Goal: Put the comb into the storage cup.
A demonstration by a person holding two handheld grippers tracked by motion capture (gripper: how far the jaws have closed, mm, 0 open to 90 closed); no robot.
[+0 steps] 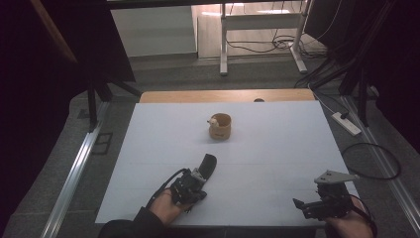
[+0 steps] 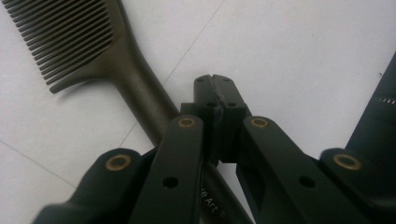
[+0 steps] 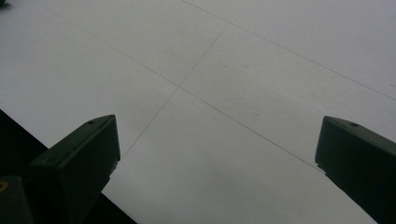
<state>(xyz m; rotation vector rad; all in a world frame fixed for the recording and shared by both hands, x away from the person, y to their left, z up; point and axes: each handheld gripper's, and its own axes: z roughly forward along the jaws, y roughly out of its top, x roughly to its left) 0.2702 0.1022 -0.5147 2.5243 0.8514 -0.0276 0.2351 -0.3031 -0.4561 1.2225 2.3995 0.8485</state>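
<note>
A dark comb (image 1: 208,164) lies on the white table (image 1: 277,144), teeth end pointing away from me. My left gripper (image 1: 199,177) rests low over its handle. In the left gripper view the comb (image 2: 84,42) runs slantwise under the gripper (image 2: 215,91), whose two jaws are pressed together with nothing between the tips; the handle passes beneath the left jaw's linkage. My right gripper (image 1: 298,204) sits near the table's front right corner, pointing left. Its jaws (image 3: 217,158) stand wide apart over bare table.
A small wooden cup (image 1: 220,127) with something white at its rim stands in the middle of the table, beyond the comb. The table's wooden far edge (image 1: 228,95) shows past the white cover. Desk legs, cables and a power strip (image 1: 346,124) are on the floor beyond.
</note>
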